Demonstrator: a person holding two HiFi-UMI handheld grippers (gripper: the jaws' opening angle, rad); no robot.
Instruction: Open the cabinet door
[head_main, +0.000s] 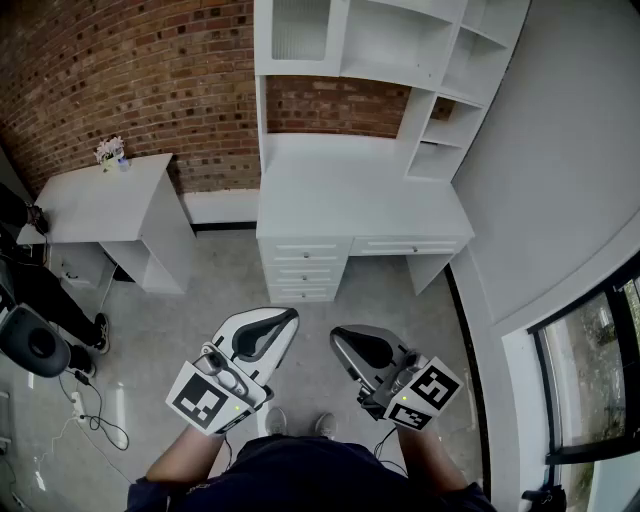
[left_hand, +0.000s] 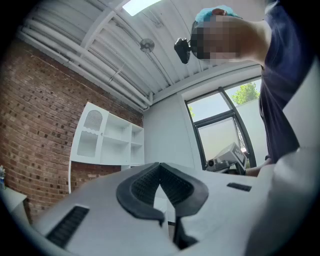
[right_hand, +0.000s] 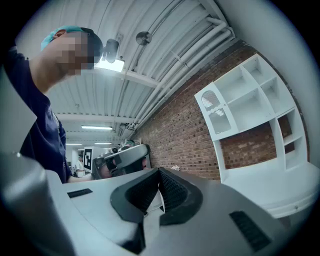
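**Head view: both grippers held back, cabinet door not yet reached**

Both tools sit low by the person's body, well short of the white desk (head_main: 350, 190). I'd call it a ready stance, since nothing is within reach. Left gripper (head_main: 285, 320): jaws pressed together, nothing between them. Right gripper (head_main: 342, 338) — same story, tips meeting, empty. The cabinet door (head_main: 300, 28) is in the top-left corner of the hutch above that desk, and it looks closed. Getting there likely calls for a step forward and a high lift. Grey concrete floor (head_main: 200, 290) lies before the desk, with a brick wall (head_main: 130, 70) behind it and a small side table (head_main: 100, 200) to its left.
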